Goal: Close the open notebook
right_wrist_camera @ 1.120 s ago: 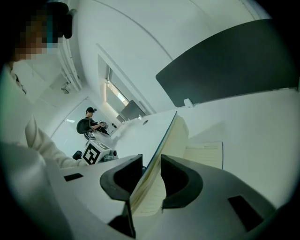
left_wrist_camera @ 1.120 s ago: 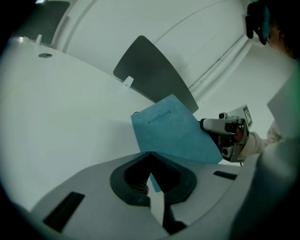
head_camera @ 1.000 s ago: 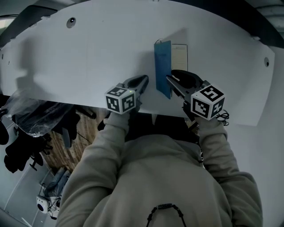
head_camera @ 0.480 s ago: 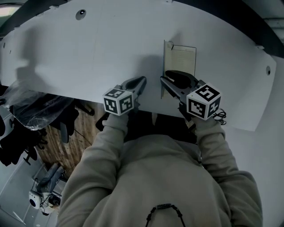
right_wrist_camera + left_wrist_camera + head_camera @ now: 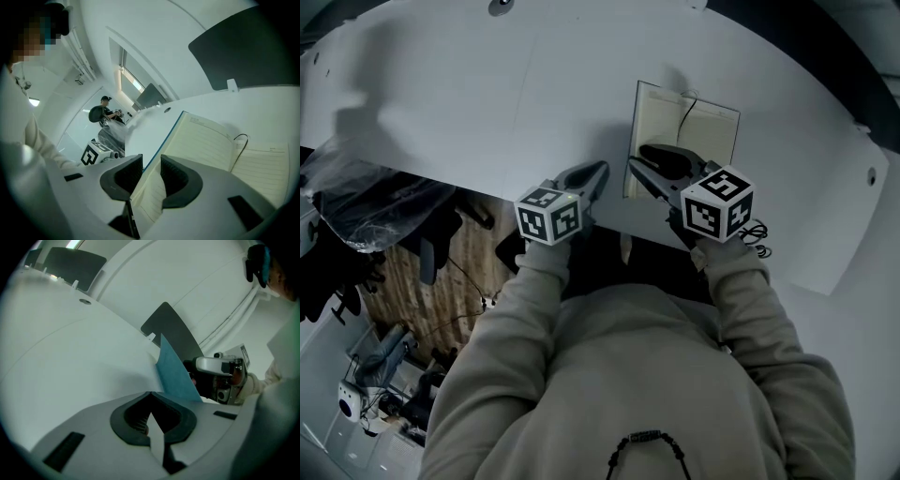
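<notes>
A notebook (image 5: 711, 136) with cream lined pages lies open on the white table (image 5: 487, 94), a black ribbon (image 5: 684, 112) running down its spine. Its left half (image 5: 654, 131), blue-covered, stands raised and leans left. My right gripper (image 5: 636, 167) is shut on that half's near edge; in the right gripper view the cover and pages (image 5: 197, 140) pass between the jaws of the gripper (image 5: 151, 168). My left gripper (image 5: 602, 171) rests shut at the table's near edge, left of the notebook and apart from it. From the left gripper view the blue cover (image 5: 176, 373) rises beyond the gripper (image 5: 150, 394).
The table's near edge runs just behind both grippers. Dark chairs (image 5: 356, 244) and a wooden floor show below at the left. A thin cable (image 5: 757, 232) lies by my right wrist. A person (image 5: 105, 112) stands far off in the right gripper view.
The raised half in my right gripper has swung leftward: its blue outer face showed first, then its edge, now its inner page. The left gripper has stayed in place.
</notes>
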Available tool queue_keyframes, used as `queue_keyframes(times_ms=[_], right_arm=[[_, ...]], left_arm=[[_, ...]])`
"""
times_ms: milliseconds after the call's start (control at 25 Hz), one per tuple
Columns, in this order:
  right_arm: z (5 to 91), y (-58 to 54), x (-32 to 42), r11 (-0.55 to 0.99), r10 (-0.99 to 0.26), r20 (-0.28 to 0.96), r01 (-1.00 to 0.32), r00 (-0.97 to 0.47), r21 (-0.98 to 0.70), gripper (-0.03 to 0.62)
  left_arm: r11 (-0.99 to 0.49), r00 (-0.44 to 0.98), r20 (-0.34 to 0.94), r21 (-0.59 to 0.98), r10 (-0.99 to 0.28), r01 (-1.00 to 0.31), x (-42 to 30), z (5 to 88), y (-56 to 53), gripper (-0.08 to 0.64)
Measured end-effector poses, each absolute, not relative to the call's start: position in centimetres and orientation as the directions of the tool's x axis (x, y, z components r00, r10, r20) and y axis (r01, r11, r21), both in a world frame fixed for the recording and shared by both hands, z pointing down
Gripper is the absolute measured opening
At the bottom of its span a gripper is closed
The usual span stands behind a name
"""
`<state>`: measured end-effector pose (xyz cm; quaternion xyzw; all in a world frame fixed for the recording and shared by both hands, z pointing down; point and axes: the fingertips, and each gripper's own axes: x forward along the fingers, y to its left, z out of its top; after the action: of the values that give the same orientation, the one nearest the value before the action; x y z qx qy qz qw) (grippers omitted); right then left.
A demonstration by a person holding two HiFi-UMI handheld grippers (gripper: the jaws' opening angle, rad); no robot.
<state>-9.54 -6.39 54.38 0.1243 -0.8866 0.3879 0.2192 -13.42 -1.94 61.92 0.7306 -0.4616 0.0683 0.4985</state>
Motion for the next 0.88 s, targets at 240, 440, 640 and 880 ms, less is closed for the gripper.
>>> queue_keyframes(times_ms=[240,440,640,880], right_arm=[[57.3,-5.8,-11.7,0.691,0.019,0.544,-0.382,-0.839,-0.614,0.118],[59.8,-5.2,-12.9,0.695,0.069,0.593,-0.388,-0.802,-0.605,0.118],[62.1,-4.9,-14.4,0.687,0.097,0.606,-0.387,-0.790,-0.615,0.118],[65.0,-4.2,-14.9,0.759,0.118,0.666,-0.366,-0.736,-0.538,0.118]], left_arm=[[-0.040,0.536,0.559,0.668,-0.633,-0.743,-15.2,62.4,-0.6,-0.002],[-0.021,0.523,0.557,0.671,-0.645,-0.741,-16.5,62.3,0.3,-0.002],[0.000,0.503,0.556,0.671,-0.661,-0.741,-18.2,62.1,1.2,-0.002],[0.033,0.481,0.560,0.674,-0.674,-0.738,-19.3,62.6,2.6,-0.002]])
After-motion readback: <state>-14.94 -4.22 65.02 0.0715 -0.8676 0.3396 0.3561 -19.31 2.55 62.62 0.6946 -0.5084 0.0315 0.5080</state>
